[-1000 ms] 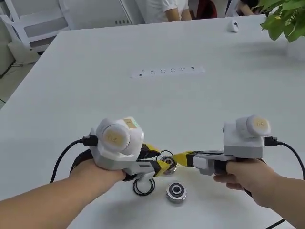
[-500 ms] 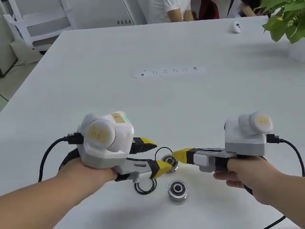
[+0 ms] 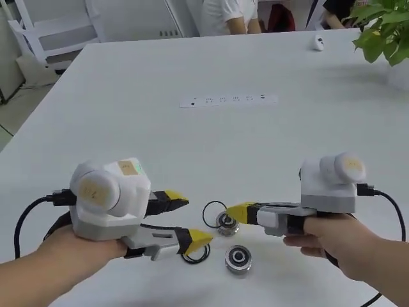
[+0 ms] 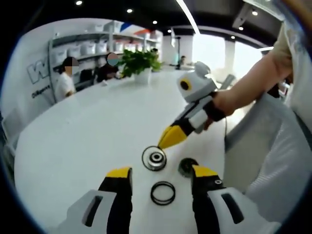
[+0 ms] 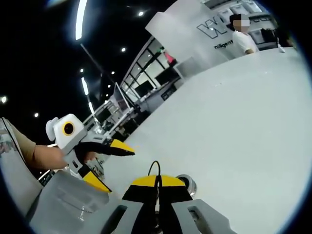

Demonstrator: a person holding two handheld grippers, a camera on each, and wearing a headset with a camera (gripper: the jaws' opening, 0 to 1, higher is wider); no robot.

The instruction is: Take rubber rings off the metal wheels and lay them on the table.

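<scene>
Two yellow-tipped jaws on my left gripper [image 3: 195, 219] stand released, well apart, with nothing between them, low over the white table [image 3: 128, 128]. Just beside its lower jaw, loose black rubber rings [image 4: 151, 193] lie flat on the table; whether there is one or two overlapped, I cannot tell. To their right, the near metal wheel [image 3: 238, 258] lies flat on its own, apart from both grippers. Just behind it, the far metal wheel [image 3: 226, 222] sits on the table with a thin rubber ring [image 3: 204, 214] looped loosely around it. My right gripper [image 3: 233, 210] reaches in from the right, jaws clenched on that ring at its edge; the right gripper view shows the black band pinched between the yellow tips. Farther back, a power strip [image 3: 229, 100] lies mid-table, and a plant [image 3: 383, 29] stands at the right corner.
</scene>
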